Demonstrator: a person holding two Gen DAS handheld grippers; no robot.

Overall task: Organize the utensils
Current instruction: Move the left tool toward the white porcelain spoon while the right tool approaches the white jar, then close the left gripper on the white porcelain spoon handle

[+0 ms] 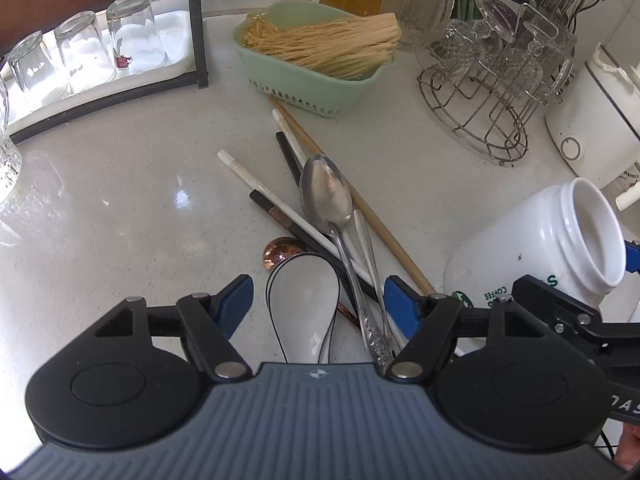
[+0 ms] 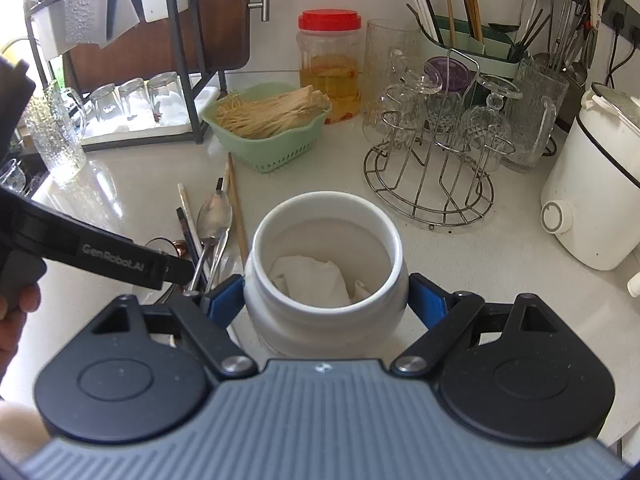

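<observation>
A heap of utensils lies on the pale counter: a steel spoon, a white ceramic spoon, a copper spoon, a wooden chopstick, and white chopsticks crossing black ones. My left gripper hovers open over the near end of the heap. The ceramic spoon's bowl and the steel handles lie between its blue pads, untouched. My right gripper is shut on a white jar, also seen tilted in the left wrist view. The jar holds crumpled white paper.
Behind the heap sits a green basket of pale dried strips. A wire rack of glasses and a white appliance stand to the right. Upturned glasses rest on a tray at left. A utensil holder stands at the back.
</observation>
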